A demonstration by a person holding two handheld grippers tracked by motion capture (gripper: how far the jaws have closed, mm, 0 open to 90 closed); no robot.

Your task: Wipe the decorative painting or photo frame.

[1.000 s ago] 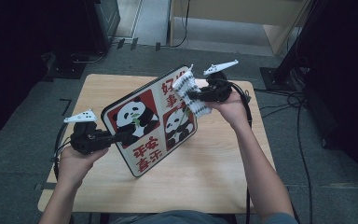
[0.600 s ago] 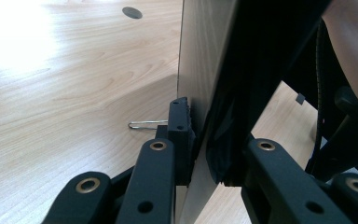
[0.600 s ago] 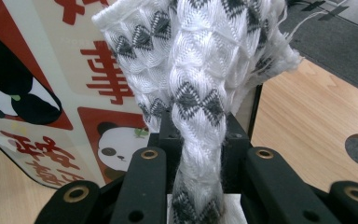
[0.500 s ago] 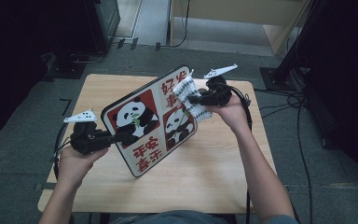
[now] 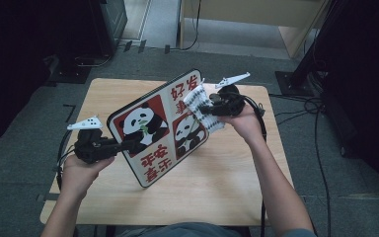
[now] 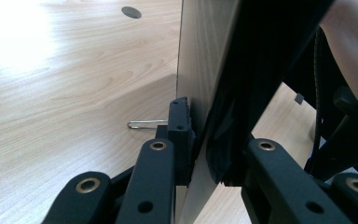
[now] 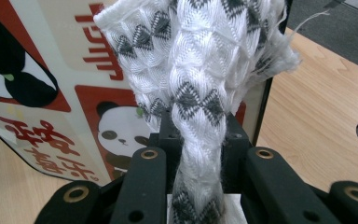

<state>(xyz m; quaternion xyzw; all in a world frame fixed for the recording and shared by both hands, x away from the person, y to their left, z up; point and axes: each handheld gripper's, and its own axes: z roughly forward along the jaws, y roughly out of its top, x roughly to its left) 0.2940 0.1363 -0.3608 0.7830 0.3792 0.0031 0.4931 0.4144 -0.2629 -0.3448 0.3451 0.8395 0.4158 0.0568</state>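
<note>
Grey carpet floor, dark equipment round the sides, light wooden table [image 5: 237, 187] in the middle with cables trailing off its right edge. You stand at the near edge, both forearms coming in over it.

Panda board [image 5: 160, 126]: a flat printed panel with two panda pictures on red squares and red characters, dark rim, standing tilted on its lower edge about mid-table, printed face toward you and toward the right side. Its top corner leans toward the far edge.

Your left gripper [image 5: 131, 144] is clamped on the board's left edge, near the table's left side; in the left gripper view the two black jaws sit tight on either face of the panel [image 6: 205, 70], edge-on between them, bare wood and a round table hole behind.

Your right gripper [image 5: 208, 108] is closed on a white cloth [image 5: 202, 106] with grey diamond pattern, near the far right part of the table. Cloth is bunched and pressed against the upper right area of the board's printed face, over the red characters. In the right gripper view the cloth [image 7: 200, 70] rises out from between the jaws, pinched tight at the base, fanning wide at the top with loose threads, the lower panda picture and the board's right rim just behind it.
</note>
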